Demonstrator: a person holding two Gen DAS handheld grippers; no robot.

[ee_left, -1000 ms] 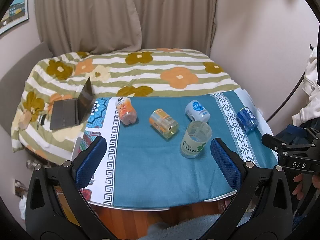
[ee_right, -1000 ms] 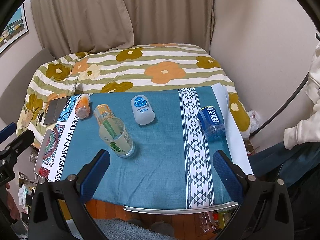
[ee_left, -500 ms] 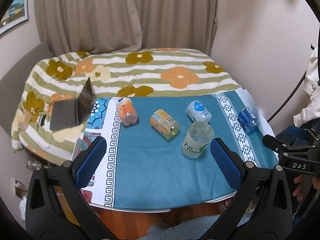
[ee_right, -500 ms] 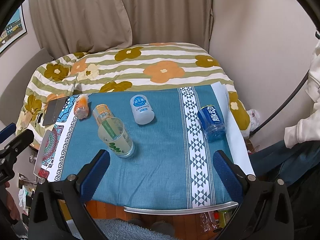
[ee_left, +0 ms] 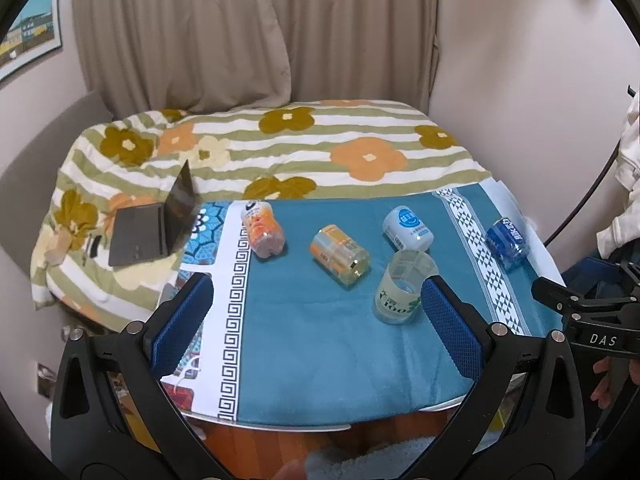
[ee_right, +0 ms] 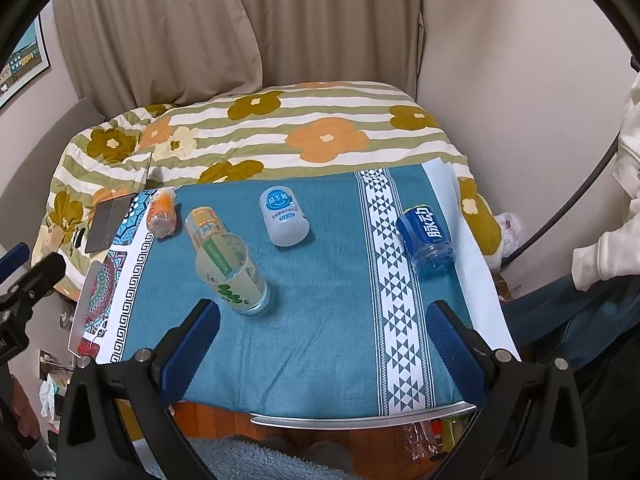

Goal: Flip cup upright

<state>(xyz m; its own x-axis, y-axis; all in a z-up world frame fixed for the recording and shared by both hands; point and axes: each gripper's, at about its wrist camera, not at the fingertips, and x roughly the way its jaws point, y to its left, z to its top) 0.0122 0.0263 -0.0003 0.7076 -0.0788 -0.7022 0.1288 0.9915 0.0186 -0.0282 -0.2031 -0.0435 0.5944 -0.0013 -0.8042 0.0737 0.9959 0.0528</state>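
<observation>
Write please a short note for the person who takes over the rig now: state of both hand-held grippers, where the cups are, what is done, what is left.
Left hand-held gripper: open, empty, above the table's near edge.
Right hand-held gripper: open, empty, also at the near edge.
Green-print cup already stands upright on the teal cloth.
Four cups lie on their sides: orange-pink cup, orange-label cup, white cup, blue cup.
Done: one cup upright. Left: stand up the other four; neither hand-held gripper touches any.
</observation>
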